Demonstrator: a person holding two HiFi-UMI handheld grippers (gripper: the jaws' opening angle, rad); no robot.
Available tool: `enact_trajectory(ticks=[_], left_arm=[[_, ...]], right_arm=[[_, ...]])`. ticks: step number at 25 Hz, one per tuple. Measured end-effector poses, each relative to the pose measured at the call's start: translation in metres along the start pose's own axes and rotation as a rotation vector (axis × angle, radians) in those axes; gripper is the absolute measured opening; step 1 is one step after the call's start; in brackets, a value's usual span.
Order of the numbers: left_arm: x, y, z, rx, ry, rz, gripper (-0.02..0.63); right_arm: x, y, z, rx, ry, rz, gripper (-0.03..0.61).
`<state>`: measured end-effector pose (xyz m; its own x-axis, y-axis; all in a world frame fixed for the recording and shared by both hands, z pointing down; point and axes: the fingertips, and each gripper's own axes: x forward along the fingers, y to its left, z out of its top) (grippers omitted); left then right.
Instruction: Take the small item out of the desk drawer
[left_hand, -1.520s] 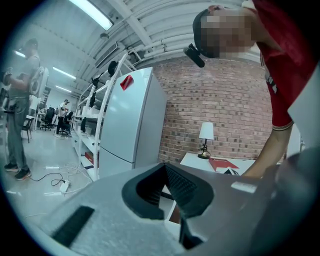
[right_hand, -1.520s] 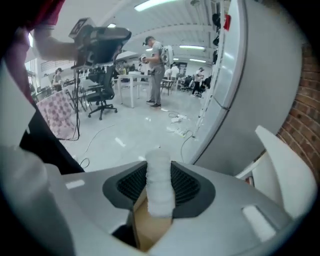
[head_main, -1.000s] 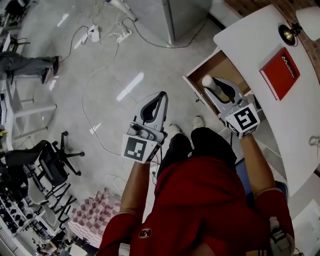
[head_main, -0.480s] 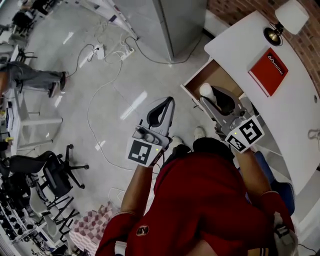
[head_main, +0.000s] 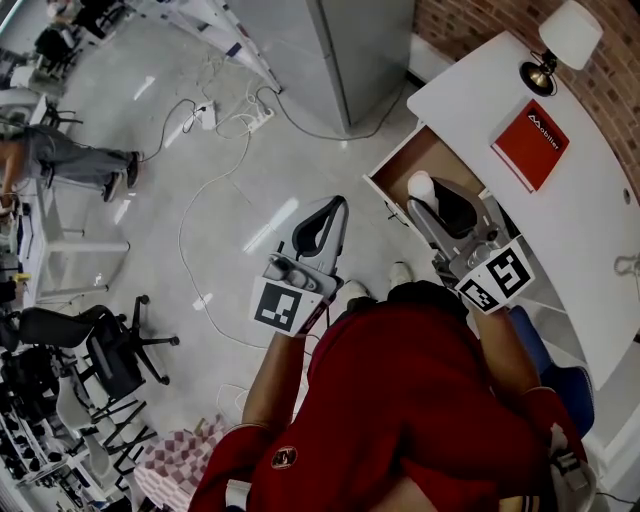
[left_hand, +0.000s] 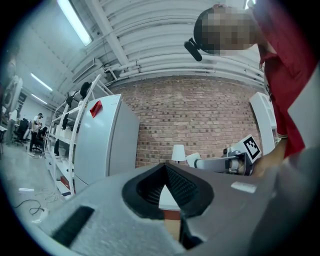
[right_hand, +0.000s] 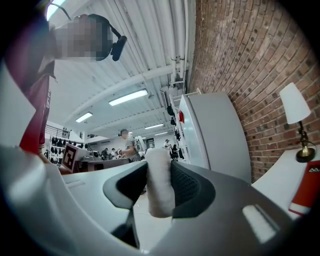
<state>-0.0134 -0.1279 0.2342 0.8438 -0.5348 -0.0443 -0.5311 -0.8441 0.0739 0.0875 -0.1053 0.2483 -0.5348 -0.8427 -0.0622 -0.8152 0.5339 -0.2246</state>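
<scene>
The small item is a white, roll-shaped piece. My right gripper is shut on it and holds it up above the open wooden drawer of the white desk. In the right gripper view the white item stands upright between the two black pads, which press on both its sides. My left gripper hovers over the floor, left of the drawer, with its tips touching and nothing in them. In the left gripper view the left gripper points toward the desk and the brick wall.
A red book and a lamp stand on the desk. A grey cabinet stands beyond the drawer. Cables and a power strip trail over the floor. Office chairs and a person are at the far left.
The head view has shifted and the desk sits differently in frame. The right gripper keeps the white item gripped near the drawer. The left gripper stays shut and has hardly moved.
</scene>
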Motion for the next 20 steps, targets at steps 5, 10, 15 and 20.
enact_trajectory(ticks=[5, 10, 15, 20], left_arm=[[-0.005, -0.005, 0.001, -0.001, 0.003, -0.015, 0.003], [-0.005, -0.008, 0.0, 0.001, 0.004, -0.018, 0.003], [-0.011, 0.001, -0.001, -0.006, 0.001, 0.0, 0.003], [-0.017, 0.011, -0.005, -0.018, 0.002, 0.022, 0.004]], right_arm=[[-0.005, 0.008, 0.002, -0.003, -0.005, -0.006, 0.153], [-0.011, 0.009, 0.004, -0.002, -0.011, -0.005, 0.153], [-0.009, 0.01, 0.001, -0.001, -0.01, -0.006, 0.153], [-0.008, 0.009, -0.004, 0.007, -0.007, -0.019, 0.152]])
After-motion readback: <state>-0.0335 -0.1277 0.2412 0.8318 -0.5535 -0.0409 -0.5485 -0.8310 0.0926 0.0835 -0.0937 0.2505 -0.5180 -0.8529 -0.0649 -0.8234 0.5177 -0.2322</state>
